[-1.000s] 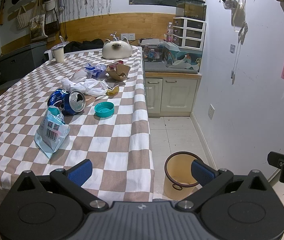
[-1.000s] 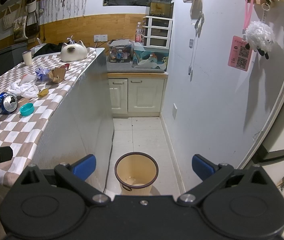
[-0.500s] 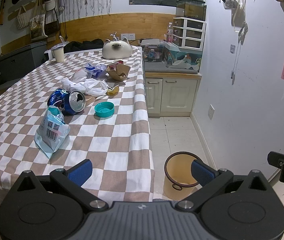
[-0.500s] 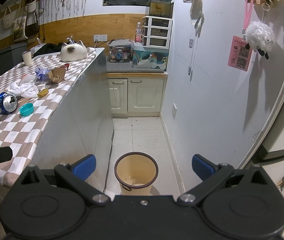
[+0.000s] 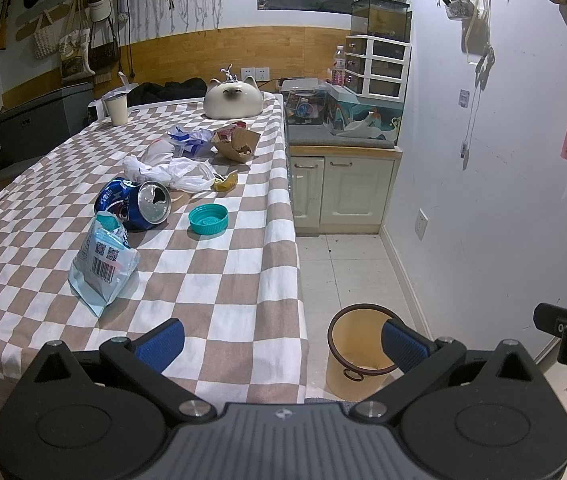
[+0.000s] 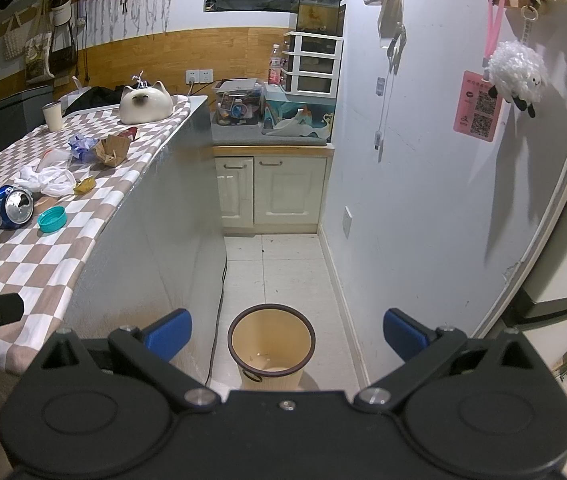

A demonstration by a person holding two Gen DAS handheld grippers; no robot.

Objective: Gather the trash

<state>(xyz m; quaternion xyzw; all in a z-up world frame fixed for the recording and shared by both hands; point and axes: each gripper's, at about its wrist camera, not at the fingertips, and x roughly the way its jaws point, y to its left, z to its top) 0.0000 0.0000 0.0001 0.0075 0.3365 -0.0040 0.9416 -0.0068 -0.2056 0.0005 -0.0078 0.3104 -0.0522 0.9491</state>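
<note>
Trash lies on the checkered table [image 5: 211, 288]: a pale blue snack bag [image 5: 101, 266], a crushed blue can [image 5: 135, 204], a teal lid [image 5: 208, 219], white plastic bags [image 5: 167, 168], a yellow wrapper [image 5: 225, 181], a brown paper box [image 5: 237, 144] and a blue wrapper [image 5: 187, 136]. A tan waste bin [image 5: 357, 354] stands on the floor beside the table's corner. My left gripper [image 5: 281, 344] hovers open over the table's near edge, holding nothing. Directly above the bin [image 6: 271, 346], my right gripper [image 6: 285, 334] is open and holds nothing. The can [image 6: 11, 207] and lid [image 6: 51, 219] also show in the right wrist view.
A cat-shaped ceramic pot [image 5: 233, 98] and a paper cup [image 5: 116, 109] stand at the table's far end. Cream cabinets [image 5: 339, 196] with a cluttered counter close the aisle. The white wall [image 6: 423, 200] runs along the right, with tiled floor [image 6: 283, 272] between.
</note>
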